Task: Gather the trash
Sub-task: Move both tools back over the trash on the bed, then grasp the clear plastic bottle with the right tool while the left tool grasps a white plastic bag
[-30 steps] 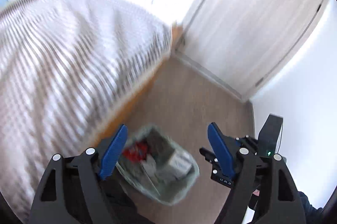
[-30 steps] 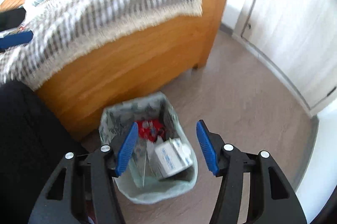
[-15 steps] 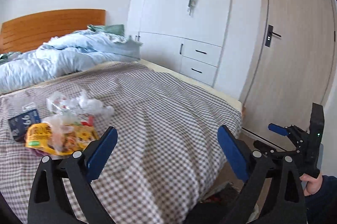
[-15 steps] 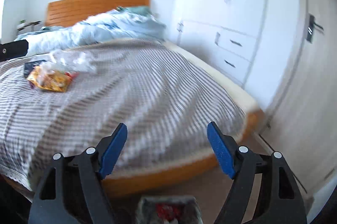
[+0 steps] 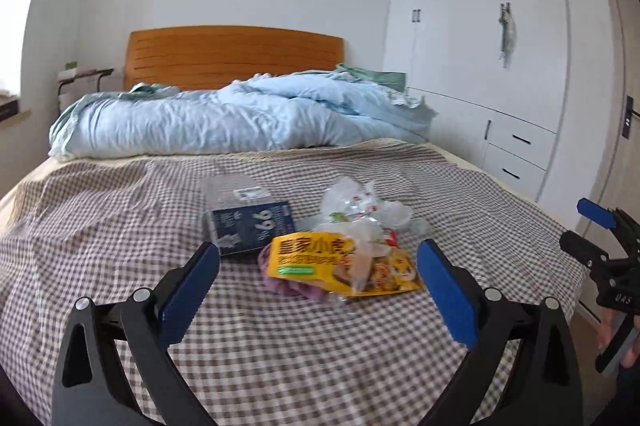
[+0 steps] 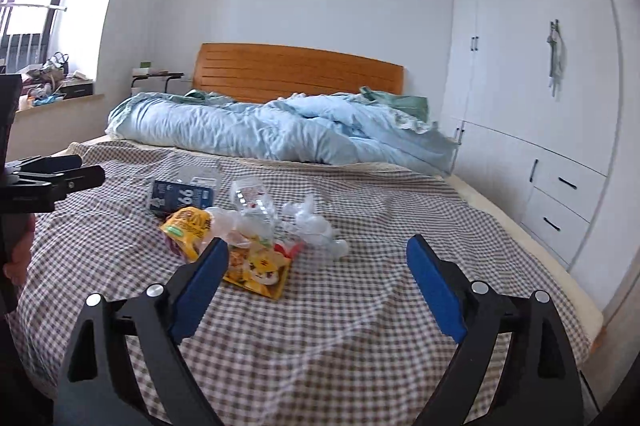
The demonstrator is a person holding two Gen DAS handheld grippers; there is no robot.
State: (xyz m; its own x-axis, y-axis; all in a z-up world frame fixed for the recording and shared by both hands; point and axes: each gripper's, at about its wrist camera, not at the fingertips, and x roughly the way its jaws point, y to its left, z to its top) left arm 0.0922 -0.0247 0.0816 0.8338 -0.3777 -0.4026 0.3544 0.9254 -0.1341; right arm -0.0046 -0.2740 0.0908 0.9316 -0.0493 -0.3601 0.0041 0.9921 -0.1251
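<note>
A heap of trash lies mid-bed on the checked sheet (image 5: 120,246): a yellow snack packet (image 5: 340,266) (image 6: 188,226), a dark blue carton (image 5: 252,226) (image 6: 180,199), clear plastic wrappers (image 5: 360,205) (image 6: 256,201) and crumpled white plastic (image 6: 312,226). My left gripper (image 5: 316,250) is open and empty, held short of the yellow packet, which shows between its fingers. My right gripper (image 6: 317,244) is empty with its jaws opening, and it hovers just right of the heap. Each gripper also shows at the edge of the other's view.
A rumpled light blue duvet (image 5: 240,117) fills the far half of the bed before an orange wooden headboard (image 5: 236,55). A white wardrobe with drawers (image 5: 480,65) runs along the right side. A cluttered window sill (image 6: 52,89) is at far left.
Both views have swung up from the lined bin of trash on the floor to the bed top and its heap. Both pairs of jaws have spread wider.
</note>
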